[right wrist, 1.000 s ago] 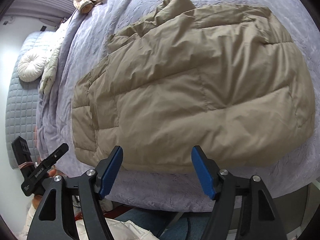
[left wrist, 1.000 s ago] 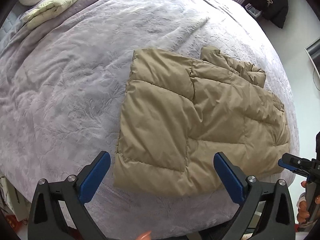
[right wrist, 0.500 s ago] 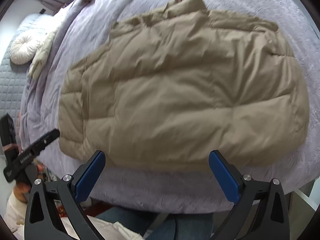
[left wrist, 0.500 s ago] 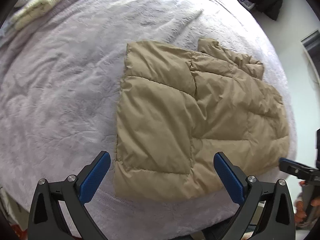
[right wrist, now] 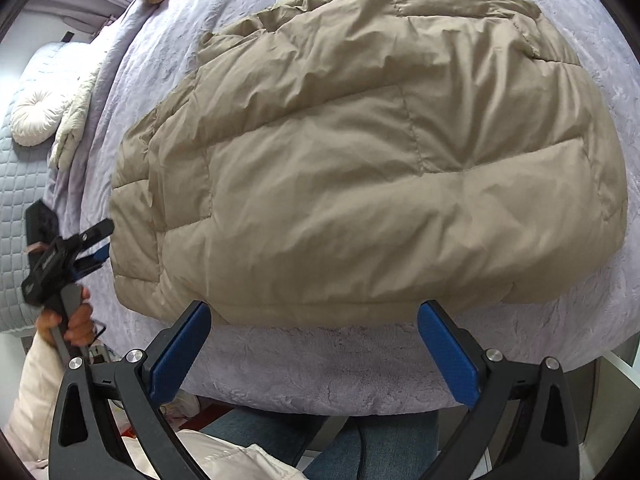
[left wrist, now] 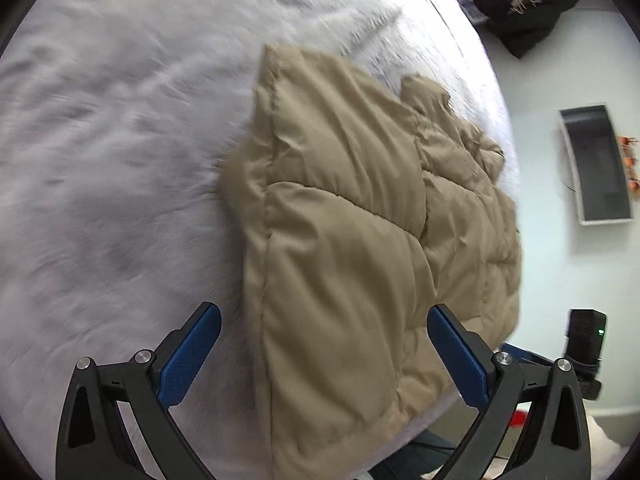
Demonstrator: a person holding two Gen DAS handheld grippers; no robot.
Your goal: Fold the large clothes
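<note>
The tan puffy jacket [right wrist: 360, 184] lies flat on the lilac blanket [right wrist: 360, 364] of the bed, close to its near edge. It is folded into a thick quilted block, with wrinkles along the seams. The right gripper [right wrist: 312, 344] hangs just above the near hem; its jaws have just been opening, they stand wide and hold nothing. The left gripper [left wrist: 324, 344] is also wide, over the jacket's left corner, with no pad pressing the cloth. Farther away lies a round white cushion [right wrist: 34, 120].
</note>
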